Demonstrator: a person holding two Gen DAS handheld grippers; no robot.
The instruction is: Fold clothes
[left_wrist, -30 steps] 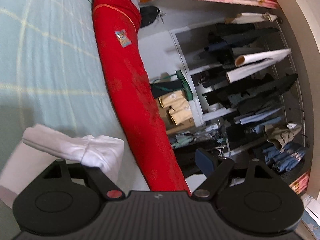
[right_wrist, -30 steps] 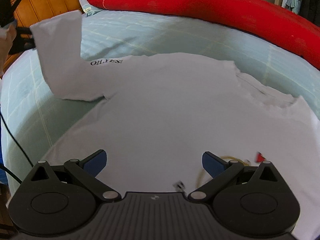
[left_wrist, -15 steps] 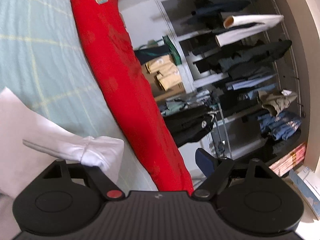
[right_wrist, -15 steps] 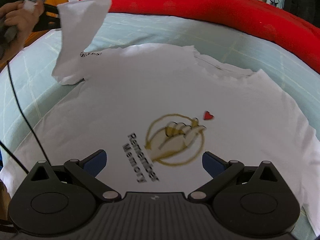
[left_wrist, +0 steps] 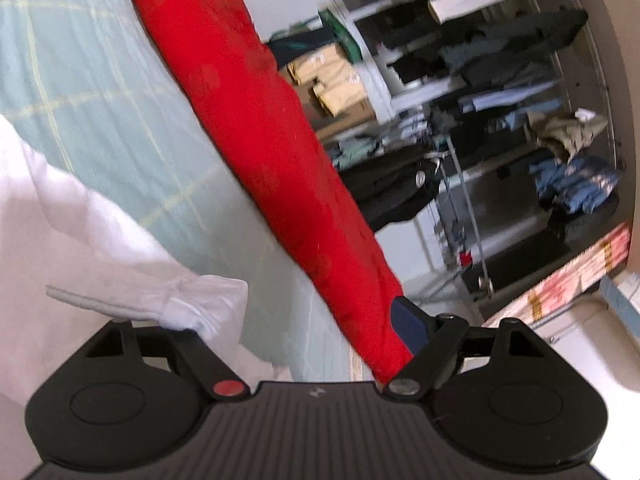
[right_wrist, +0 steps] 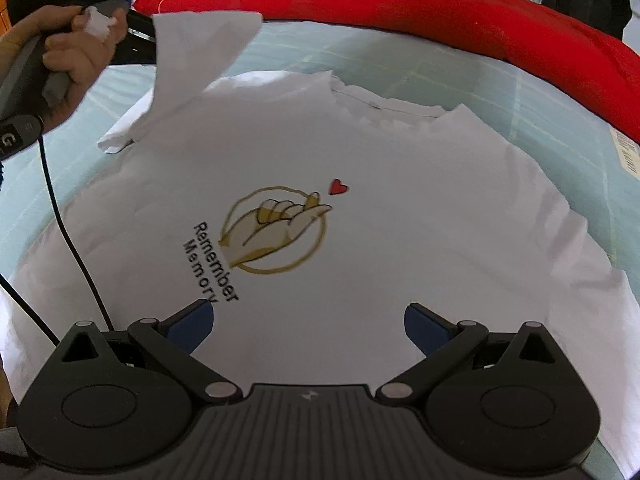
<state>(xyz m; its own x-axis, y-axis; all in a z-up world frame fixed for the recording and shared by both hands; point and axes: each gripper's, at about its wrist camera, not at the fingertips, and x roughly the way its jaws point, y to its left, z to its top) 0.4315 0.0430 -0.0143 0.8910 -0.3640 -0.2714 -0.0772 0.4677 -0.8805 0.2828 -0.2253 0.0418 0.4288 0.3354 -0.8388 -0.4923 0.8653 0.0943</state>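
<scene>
A white T-shirt [right_wrist: 400, 240] lies face up on the pale green bed [right_wrist: 360, 56], its gold hand print and "Remember Memory" text showing. My right gripper [right_wrist: 308, 320] hovers open over the shirt's lower chest, nothing between its blue pads. The shirt's left sleeve [right_wrist: 192, 52] is lifted and leans in over the shoulder. In the left wrist view that sleeve [left_wrist: 200, 308] is bunched over the left finger of my left gripper [left_wrist: 300, 320]. Its jaws stand wide and the right blue pad is bare. A hand [right_wrist: 68, 52] holds that gripper at the upper left.
A long red bolster [right_wrist: 440, 12] runs along the bed's far side, also seen in the left wrist view [left_wrist: 260, 120]. A black cable [right_wrist: 68, 232] trails over the shirt's left edge. Open wardrobe shelves [left_wrist: 500, 100] with clothes stand beyond the bed.
The left gripper has carried the raised sleeve rightwards, in over the shirt's shoulder. The right gripper has drawn back along the shirt, so the chest print has come fully into view.
</scene>
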